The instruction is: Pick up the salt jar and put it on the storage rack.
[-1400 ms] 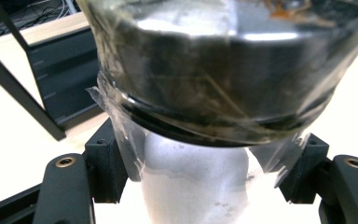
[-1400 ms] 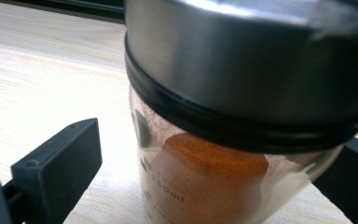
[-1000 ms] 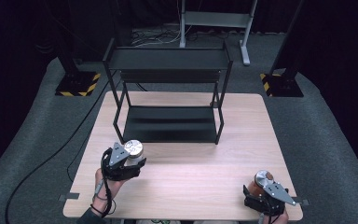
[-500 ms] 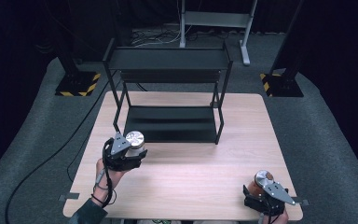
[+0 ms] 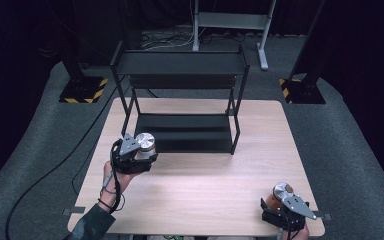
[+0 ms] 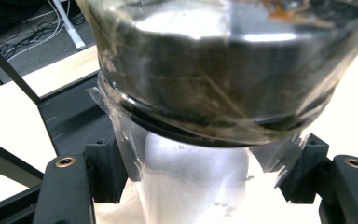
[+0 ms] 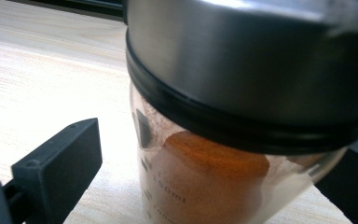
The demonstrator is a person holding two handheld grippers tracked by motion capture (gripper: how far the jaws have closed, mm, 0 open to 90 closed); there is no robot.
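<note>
Left gripper [image 5: 139, 150]: I saw it clamped on white-powder jar [image 6: 193, 182] (silver lid, taped), near rack [image 5: 180, 62].
Right gripper [image 5: 280, 200]: jaws beside orange-powder jar [image 7: 205, 186]; grip unclear, table [image 5: 205, 175] front-right corner.

The person's left hand [image 5: 114, 181] reaches forward, its black two-jaw left gripper [image 5: 135, 154] clamped on a jar; the black right gripper [image 5: 285, 207] sits low, jaws around another

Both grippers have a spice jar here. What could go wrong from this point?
The left gripper holds its white-powder jar beside the black rack, so the jar might clip a rack post. Loose film below its lid could let it slip. The right gripper holds the orange-powder jar near the table's corner.
</note>
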